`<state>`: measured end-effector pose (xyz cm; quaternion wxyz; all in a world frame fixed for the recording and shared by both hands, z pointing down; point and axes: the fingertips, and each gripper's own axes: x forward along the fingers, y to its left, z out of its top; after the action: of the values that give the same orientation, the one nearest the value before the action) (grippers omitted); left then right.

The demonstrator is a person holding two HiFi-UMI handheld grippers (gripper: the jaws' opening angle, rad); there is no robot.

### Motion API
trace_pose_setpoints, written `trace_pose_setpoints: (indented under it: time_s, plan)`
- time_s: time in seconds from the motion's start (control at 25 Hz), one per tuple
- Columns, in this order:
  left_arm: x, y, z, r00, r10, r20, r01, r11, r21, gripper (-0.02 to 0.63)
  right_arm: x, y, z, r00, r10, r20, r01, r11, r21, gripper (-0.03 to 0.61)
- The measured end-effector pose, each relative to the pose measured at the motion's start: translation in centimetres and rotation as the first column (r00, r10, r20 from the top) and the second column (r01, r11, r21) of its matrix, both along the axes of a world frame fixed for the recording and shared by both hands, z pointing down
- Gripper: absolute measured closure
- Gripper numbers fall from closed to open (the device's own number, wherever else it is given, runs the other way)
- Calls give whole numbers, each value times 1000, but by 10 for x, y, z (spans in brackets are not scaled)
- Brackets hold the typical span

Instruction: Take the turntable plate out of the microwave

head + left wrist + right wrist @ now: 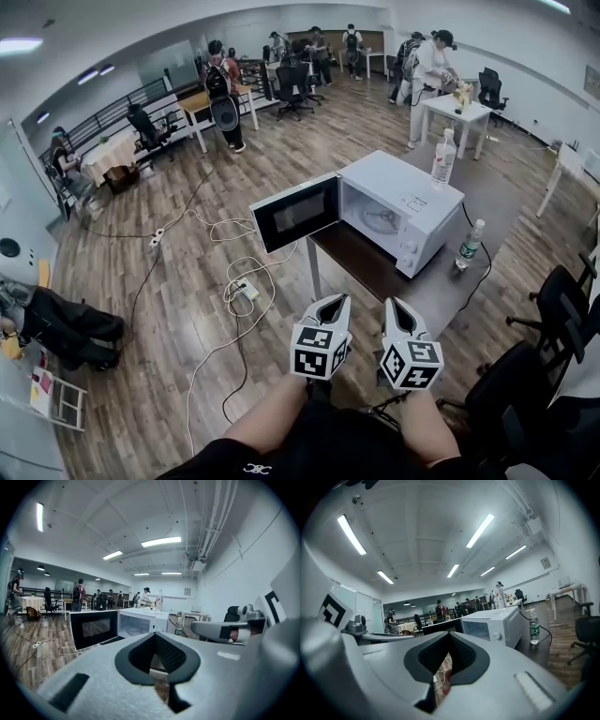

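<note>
The black-windowed door (295, 213) stands swung open leftward. The round glass turntable plate (380, 220) lies inside the white microwave (417, 202), with a clear water bottle (443, 159) on top and a green-labelled bottle (469, 246) on the dark table (366, 267). Nearer me, the left gripper (333, 302) and right gripper (398, 305) hover with jaws together, empty.

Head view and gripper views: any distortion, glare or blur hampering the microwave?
Head view: strong fisheye bend, even light, microwave sharp. Left gripper view: dark round vignette, jaws blurred up close. Right gripper view: bright ceiling strips, no glare on the microwave.

Tabletop water bottle (471, 244), power strip (247, 291), office chair (561, 305)
</note>
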<state>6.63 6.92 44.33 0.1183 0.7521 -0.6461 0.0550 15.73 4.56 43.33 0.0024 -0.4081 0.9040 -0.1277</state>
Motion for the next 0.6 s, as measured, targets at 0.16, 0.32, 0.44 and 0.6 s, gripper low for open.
trace_pose_setpoints:
  time_s: [0.16, 0.32, 0.44, 0.6]
  plan:
    - [2, -16, 4, 1000, 15, -7, -15, 1000, 0, 604, 4, -17, 1, 1000, 20, -6, -20, 1000, 0, 569]
    - [-1, -37, 3, 999, 28, -17, -28, 1000, 8, 604, 1, -33, 1, 999, 34, -23, -34, 999, 11, 569]
    - [-1, -53, 7, 999, 42, -27, -42, 999, 6, 604, -1, -46, 4, 998, 46, -34, -46, 999, 11, 569]
    - [-10, -79, 14, 998, 53, -30, -53, 999, -9, 604, -10, -72, 12, 997, 57, -46, -57, 998, -5, 569]
